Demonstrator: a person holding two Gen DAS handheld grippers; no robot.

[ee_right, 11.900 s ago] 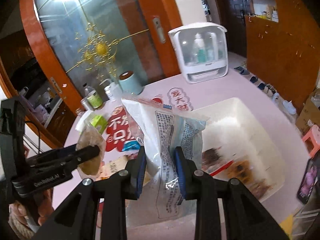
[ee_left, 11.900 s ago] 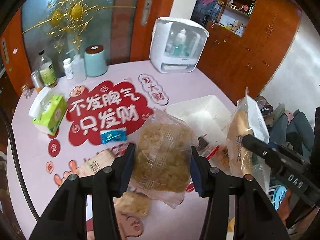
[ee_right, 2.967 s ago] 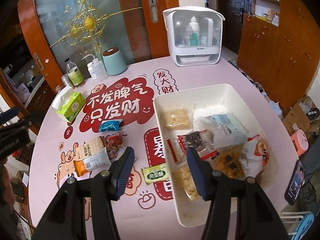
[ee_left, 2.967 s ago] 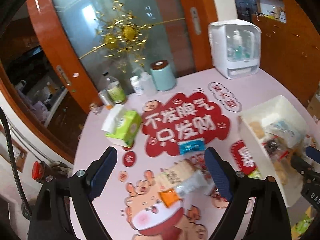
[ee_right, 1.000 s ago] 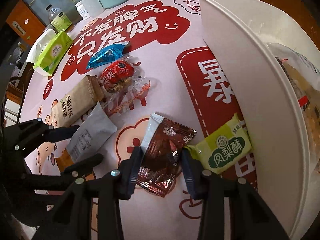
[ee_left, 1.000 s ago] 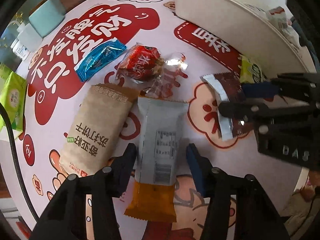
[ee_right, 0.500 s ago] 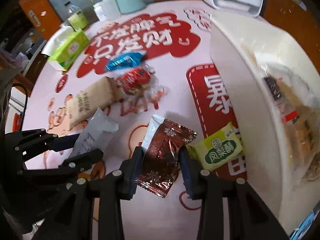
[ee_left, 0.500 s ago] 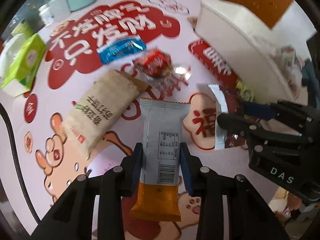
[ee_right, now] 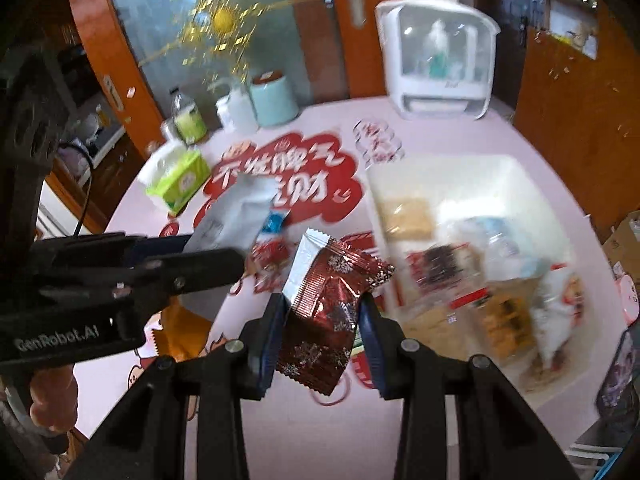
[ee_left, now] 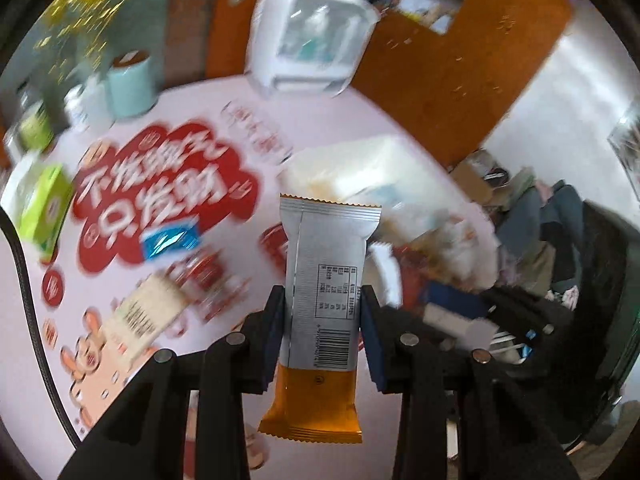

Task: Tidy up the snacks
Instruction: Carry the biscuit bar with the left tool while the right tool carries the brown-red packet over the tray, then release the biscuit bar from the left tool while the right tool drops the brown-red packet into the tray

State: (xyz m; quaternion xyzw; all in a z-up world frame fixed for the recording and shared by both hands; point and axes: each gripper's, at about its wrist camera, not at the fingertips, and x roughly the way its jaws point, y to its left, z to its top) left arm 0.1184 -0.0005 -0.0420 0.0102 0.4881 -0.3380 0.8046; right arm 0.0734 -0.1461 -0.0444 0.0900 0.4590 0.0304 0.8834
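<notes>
Left wrist view: at nine o'clock a green tissue box (ee_left: 42, 210) sits on the pink table (ee_left: 208, 96), with a mint canister (ee_left: 132, 84) at about ten. Toward eight o'clock a beige biscuit pack (ee_left: 144, 316) lies on the red printed mat, a blue candy wrapper (ee_left: 170, 242) just above it. In the centre the left gripper (ee_left: 322, 314) pinches a silver-and-orange snack bar (ee_left: 322, 280) by its sides, the bar upright and clear of the table. Behind it, toward one o'clock, stands the white bin (ee_left: 360, 168), blurred. A white cabinet (ee_left: 312, 40) is at twelve.

Right wrist view: the left gripper juts in at nine o'clock, its snack bar pointing toward the centre. A green tissue box lies at ten. At the centre the right gripper (ee_right: 322, 320) clamps a dark red foil packet (ee_right: 328, 308), held tilted above the table. At three o'clock the white bin holds several blurred snack bags (ee_right: 500, 276).
</notes>
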